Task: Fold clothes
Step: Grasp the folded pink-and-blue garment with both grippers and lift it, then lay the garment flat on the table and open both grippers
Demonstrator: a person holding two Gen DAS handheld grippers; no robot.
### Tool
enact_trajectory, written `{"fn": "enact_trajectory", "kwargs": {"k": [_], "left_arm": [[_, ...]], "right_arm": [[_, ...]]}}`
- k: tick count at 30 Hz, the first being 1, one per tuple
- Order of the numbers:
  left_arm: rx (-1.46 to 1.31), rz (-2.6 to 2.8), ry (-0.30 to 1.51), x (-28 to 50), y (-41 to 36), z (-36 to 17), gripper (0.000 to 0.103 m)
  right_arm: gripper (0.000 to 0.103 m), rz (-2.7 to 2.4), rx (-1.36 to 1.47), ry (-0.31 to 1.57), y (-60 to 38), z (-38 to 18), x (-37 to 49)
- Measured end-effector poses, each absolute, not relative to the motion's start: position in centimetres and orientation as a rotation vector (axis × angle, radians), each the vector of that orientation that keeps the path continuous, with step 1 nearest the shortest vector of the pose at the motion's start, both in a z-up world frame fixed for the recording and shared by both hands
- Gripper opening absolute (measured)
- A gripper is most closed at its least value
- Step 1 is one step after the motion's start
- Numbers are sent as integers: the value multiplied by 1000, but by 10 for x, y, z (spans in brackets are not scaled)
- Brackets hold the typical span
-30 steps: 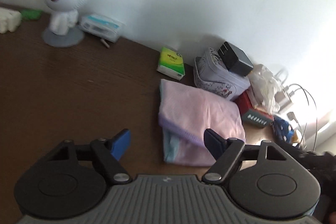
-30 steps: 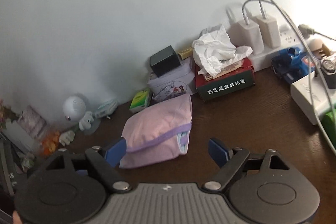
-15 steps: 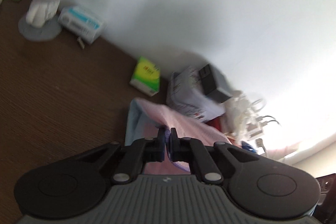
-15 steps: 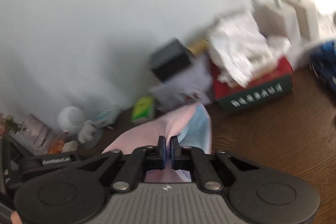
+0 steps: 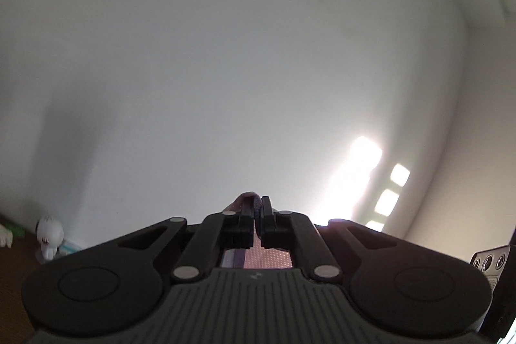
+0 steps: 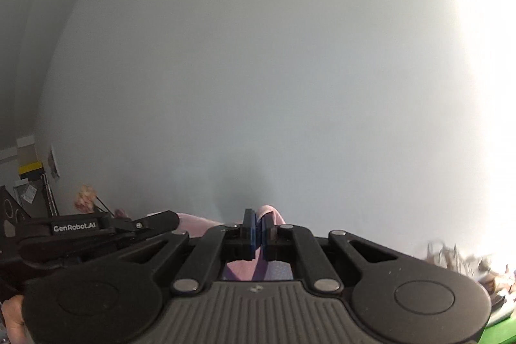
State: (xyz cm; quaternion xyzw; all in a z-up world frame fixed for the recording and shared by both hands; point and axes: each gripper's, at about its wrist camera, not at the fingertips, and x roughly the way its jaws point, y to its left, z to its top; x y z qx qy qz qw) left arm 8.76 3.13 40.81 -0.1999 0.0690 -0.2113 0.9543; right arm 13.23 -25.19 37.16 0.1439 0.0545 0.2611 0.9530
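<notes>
Both grippers are raised and tilted up toward the white wall. My left gripper (image 5: pixel 257 208) is shut on the pink garment (image 5: pixel 267 258); a small fold of it pokes out above the fingertips and more shows below the jaws. My right gripper (image 6: pixel 258 220) is shut on the same pink garment (image 6: pixel 238 271), whose cloth bulges past the fingertips and hangs under them. In the right wrist view the other gripper (image 6: pixel 96 231) sits to the left, with pink cloth stretched between the two. Most of the garment is hidden below the gripper bodies.
A white round-headed figurine (image 5: pixel 48 236) stands on the brown table (image 5: pixel 13 273) at the lower left. Crumpled white paper and clutter (image 6: pixel 458 257) lie at the lower right. A hand (image 6: pixel 13 318) shows at the bottom left corner. The white wall fills both views.
Both grippers closed on the folded pink garment on the table, then lifted it and tilted upward; the table and its clutter have dropped almost out of view.
</notes>
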Motion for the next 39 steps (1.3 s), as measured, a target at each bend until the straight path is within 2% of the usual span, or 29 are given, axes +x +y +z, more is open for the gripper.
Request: {"fn": "enact_trajectory", "kwargs": {"k": [5, 7, 11, 15, 21, 22, 24, 25, 26, 28, 30, 31, 32, 34, 39], "left_arm": [[-296, -426, -14, -26, 14, 469, 3], [-254, -419, -69, -67, 8, 488, 3], [-252, -408, -50, -72, 4, 481, 3], [-222, -365, 91, -30, 10, 407, 3], [-175, -298, 302, 32, 20, 295, 4], [-168, -286, 337, 43, 21, 277, 7], [-152, -263, 406, 64, 25, 240, 28], [-144, -252, 441, 74, 26, 221, 41], [-135, -240, 476, 85, 28, 203, 41], [-119, -216, 546, 106, 31, 166, 44], [-103, -192, 615, 127, 34, 128, 56], [-94, -180, 650, 137, 36, 110, 65], [-88, -171, 684, 145, 38, 93, 66], [-128, -229, 740, 77, 44, 97, 66], [-285, -365, 868, -10, 46, 50, 66]], "right_arm": [[2, 547, 159, -59, -248, 446, 3], [2, 543, 125, -101, -247, 460, -28], [2, 523, 96, -121, -245, 466, -48], [2, 496, 94, -41, -240, 446, -16], [2, 418, 107, 211, -224, 356, 113], [3, 403, 107, 246, -221, 337, 134], [7, 341, 92, 344, -216, 287, 179], [20, 309, 84, 394, -214, 261, 201], [40, 264, 60, 463, -214, 236, 214], [43, 256, 30, 549, -218, 202, 209], [52, 320, -6, 626, -221, 175, 177], [58, 365, -36, 647, -220, 161, 152], [64, 420, -58, 647, -225, 148, 125], [71, 523, -128, 665, -219, 115, 76], [65, 556, -166, 701, -207, 57, -18]]}}
